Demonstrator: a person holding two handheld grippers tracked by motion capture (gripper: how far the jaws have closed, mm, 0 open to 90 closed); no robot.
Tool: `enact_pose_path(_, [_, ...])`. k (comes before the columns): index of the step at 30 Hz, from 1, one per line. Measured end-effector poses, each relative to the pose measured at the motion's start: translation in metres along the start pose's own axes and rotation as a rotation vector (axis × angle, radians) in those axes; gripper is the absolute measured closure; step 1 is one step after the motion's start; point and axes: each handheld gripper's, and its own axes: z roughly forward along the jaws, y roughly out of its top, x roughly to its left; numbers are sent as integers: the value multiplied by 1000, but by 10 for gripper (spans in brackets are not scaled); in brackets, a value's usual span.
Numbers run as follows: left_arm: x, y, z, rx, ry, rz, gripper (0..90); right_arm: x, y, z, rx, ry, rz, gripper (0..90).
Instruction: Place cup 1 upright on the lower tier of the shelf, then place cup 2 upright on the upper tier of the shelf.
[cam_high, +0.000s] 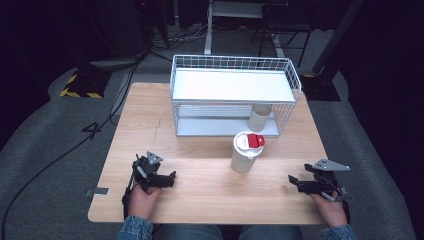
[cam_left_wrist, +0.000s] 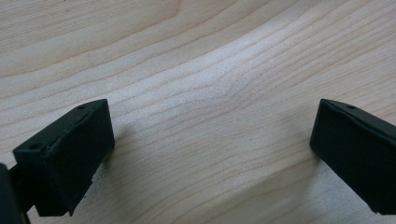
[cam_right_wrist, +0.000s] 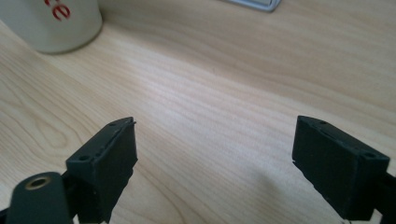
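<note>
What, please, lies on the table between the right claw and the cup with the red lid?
Nothing: in the high view only bare table runs from the right claw to the cup; the right gripper view shows plain wood before its open jaws.

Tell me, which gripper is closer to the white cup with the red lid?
Right, by a little. The right gripper rests right of the cup and nearer the person; the left gripper sits farther off on its left.

Light wooden square table (cam_high: 200, 195), grain visible. On it: white wire two-tier rack (cam_high: 235, 95) at far edge; white lidded paper cup with red tab (cam_high: 247, 151) standing upright just before the rack.
</note>
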Motion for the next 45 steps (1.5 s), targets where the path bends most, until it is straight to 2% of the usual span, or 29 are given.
enact_pose_path(2, [0, 0, 0, 0, 1, -2, 3, 1, -3, 4, 24, 1, -12, 145])
enact_pose_path(8, [-1, 0, 0, 4, -2, -2, 4, 1, -8, 13, 51, 8, -19, 142])
enact_pose_path(13, [0, 1, 0, 4, -2, 3, 4, 3, -8, 14, 55, -2, -34, 138])
enact_pose_path(45, [-2, 1, 1, 7, -2, 0, 2, 3, -8, 14, 58, -6, -29, 125])
